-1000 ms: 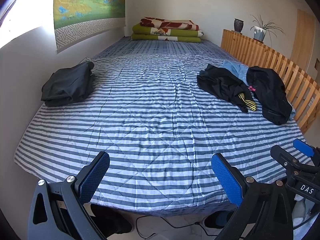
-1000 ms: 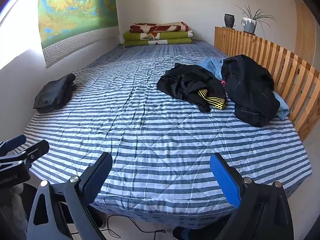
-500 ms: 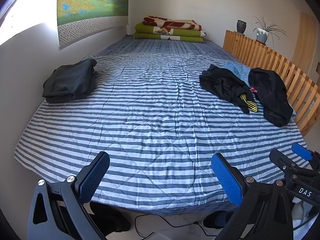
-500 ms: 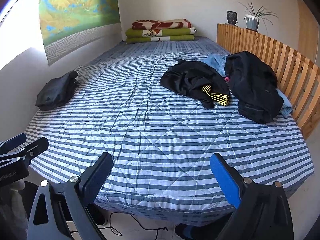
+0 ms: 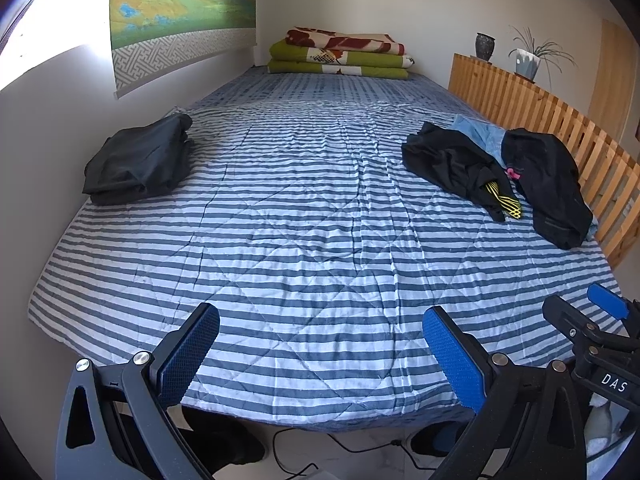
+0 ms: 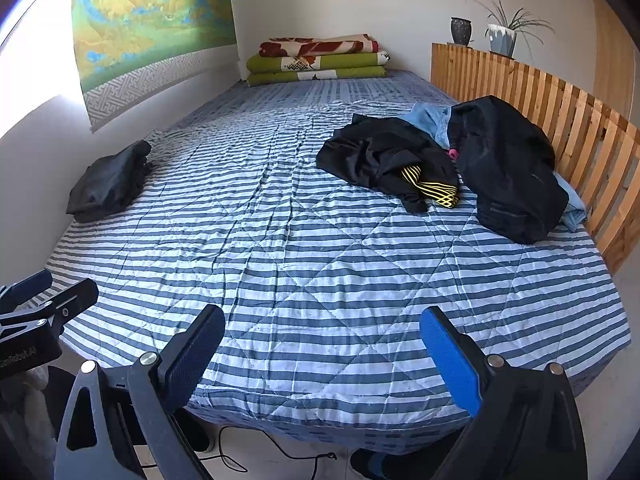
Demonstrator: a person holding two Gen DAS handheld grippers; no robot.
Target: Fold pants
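Observation:
A heap of unfolded clothes lies at the bed's right side: black pants with a yellow-patterned band (image 6: pixel 384 160) (image 5: pixel 456 168), a second black garment (image 6: pixel 504 164) (image 5: pixel 548 184) and a light blue one (image 6: pixel 430 118) (image 5: pixel 482 136) under them. A folded dark pair (image 5: pixel 138 160) (image 6: pixel 108 182) rests at the left edge by the wall. My left gripper (image 5: pixel 320 356) and right gripper (image 6: pixel 322 356) hover open and empty over the bed's near edge, far from both piles. The other gripper's tip shows in each view's corner.
The striped quilted bedspread (image 5: pixel 312 240) (image 6: pixel 304 248) covers the bed. A wooden slat rail (image 6: pixel 560 116) runs along the right side, with a vase and a potted plant (image 6: pixel 502 36) on top. Folded blankets (image 5: pixel 340 56) are stacked at the far end. Cables lie on the floor (image 6: pixel 280 456).
Both cameras have drawn back and risen slightly, so the bed sits a little lower and farther in view. Jaws stay open; the clothes have not moved.

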